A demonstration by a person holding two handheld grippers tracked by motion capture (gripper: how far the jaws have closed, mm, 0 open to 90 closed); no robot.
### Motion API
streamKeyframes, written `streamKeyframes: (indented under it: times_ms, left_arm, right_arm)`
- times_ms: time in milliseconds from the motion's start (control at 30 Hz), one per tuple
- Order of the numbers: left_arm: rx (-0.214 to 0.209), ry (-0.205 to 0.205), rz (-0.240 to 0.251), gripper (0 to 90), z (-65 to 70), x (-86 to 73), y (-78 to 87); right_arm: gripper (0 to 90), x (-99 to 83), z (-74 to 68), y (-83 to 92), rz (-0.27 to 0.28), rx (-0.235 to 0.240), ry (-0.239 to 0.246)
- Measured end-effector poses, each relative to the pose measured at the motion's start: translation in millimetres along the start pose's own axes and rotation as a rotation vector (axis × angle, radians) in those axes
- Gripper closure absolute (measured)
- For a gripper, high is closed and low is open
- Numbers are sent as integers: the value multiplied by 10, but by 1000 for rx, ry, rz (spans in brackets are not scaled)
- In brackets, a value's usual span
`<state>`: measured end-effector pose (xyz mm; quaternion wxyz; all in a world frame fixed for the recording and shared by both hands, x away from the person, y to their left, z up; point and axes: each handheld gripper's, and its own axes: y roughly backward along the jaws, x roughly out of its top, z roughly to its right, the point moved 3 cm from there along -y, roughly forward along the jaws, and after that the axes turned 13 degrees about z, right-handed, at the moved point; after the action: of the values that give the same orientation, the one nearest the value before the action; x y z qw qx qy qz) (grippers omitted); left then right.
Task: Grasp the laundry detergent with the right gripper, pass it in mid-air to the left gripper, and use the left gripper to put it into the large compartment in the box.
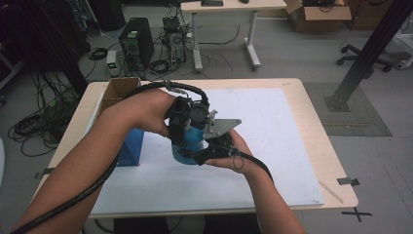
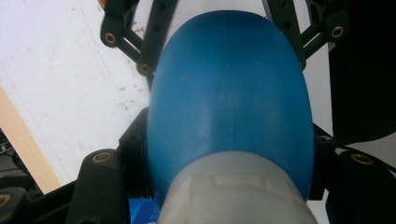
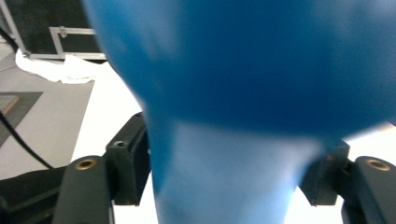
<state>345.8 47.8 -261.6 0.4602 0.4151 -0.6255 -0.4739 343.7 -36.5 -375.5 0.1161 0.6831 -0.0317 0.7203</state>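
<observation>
Care with the grip matters most now, because we hold one blue bottle (image 1: pixel 191 141) between two tools, lifted a little above the middle of the bench (image 1: pixel 272 146). In the left gripper view, the left gripper (image 2: pixel 229 154) is clamped on the wide blue body of the bottle, its jaws pressing both sides just above the pale grey collar (image 2: pixel 233 186). In the right gripper view, the right gripper (image 3: pixel 233 163) stands around the paler, narrower part of the same bottle; its jaws lie close on both sides, but the picture is blurred and we cannot tell if the pads really press.

We judge that the step is to work on the cap end while the body is kept still. To do it well, we should keep the left grip firm and not squeeze more, since the body looks smooth and rounded and could slip out. The right gripper should close squarely on the narrow part before any turn. We should keep both hands near each other and over the white sheet (image 1: pixel 272 117), well away from the cardboard box (image 1: pixel 119 90) at the far left.
</observation>
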Motion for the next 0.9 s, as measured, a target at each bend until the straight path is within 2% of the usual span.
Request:
streamKeyframes:
  times_ms: [33,200,267,367,500,667,767,900]
  left_arm:
    - [-2,0,-1,386,-4,2,11]
    - [8,-1,-1,386,-23,20,22]
    - [1,5,1,386,-36,24,21]
    - [-1,8,4,386,-62,35,16]
    - [4,12,8,386,-68,49,4]
    - [-2,18,14,386,-67,63,13]
    - [1,45,14,386,-81,58,31]
    - [-6,117,4,385,-113,45,65]
  right_arm:
    - [256,-12,6,21,7,-4,-10]
    - [207,-24,24,75,34,-12,-57]
    - [174,-31,20,97,42,2,-57]
    - [162,-44,19,123,44,-1,-61]
    - [129,-58,29,170,57,-24,-65]
    - [47,-91,64,187,74,-49,-83]
    - [5,-90,65,201,86,-48,-86]
    - [0,-45,64,289,122,-37,-71]
